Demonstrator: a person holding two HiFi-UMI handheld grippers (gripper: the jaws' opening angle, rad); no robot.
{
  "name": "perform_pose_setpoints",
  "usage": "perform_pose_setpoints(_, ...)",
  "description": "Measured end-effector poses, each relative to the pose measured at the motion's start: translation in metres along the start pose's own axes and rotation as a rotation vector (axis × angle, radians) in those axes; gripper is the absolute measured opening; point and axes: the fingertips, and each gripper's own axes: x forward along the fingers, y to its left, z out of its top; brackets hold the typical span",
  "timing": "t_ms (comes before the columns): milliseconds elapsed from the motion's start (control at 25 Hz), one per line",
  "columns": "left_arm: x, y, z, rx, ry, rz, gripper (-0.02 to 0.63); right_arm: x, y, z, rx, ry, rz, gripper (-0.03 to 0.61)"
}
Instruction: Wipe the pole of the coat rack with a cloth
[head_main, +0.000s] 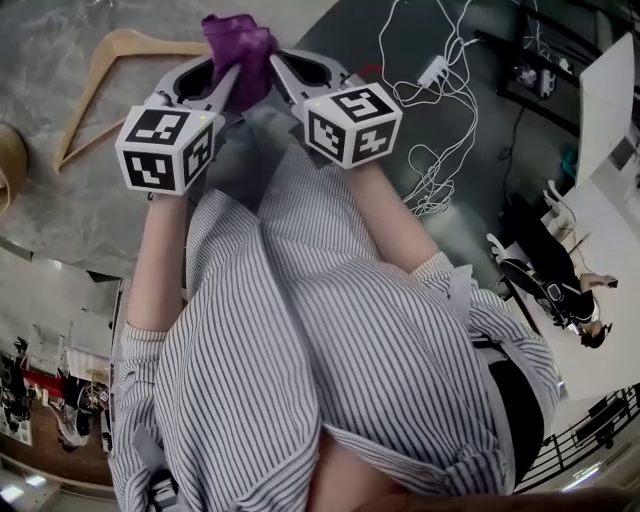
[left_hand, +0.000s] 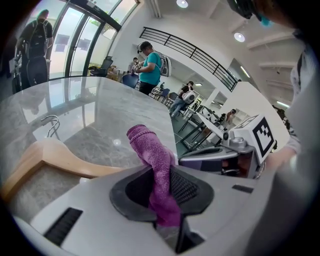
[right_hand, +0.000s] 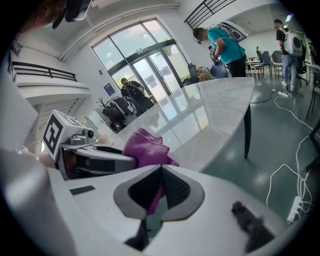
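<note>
Here, the left gripper (head_main: 231, 76) is clamped on the cloth (left_hand: 150, 150), which stands up ahead of its jaws. The right gripper (head_main: 276, 63), just beside it, seems to pinch the cloth's edge. I see no pole in any view; a hanger (head_main: 160, 45) lies to their left.

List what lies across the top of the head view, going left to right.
wooden hanger → left tool → purple cloth → right tool → white power strip
</note>
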Motion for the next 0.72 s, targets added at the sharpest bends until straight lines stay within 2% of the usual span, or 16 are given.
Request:
perform_pose_setpoints(440, -0.012, 0.012, -0.003, -0.073, -0.021, 0.031, 0.084, 0.004, 0.013, 0.008, -0.059, 0.031, 0.037, 0.015)
perform_pose_setpoints(720, -0.014, 0.013, -0.003, -0.073, -0.022, 0.038, 0.084, 0.001, 0.013, 0.008, -0.076, 0.043, 0.035, 0.015)
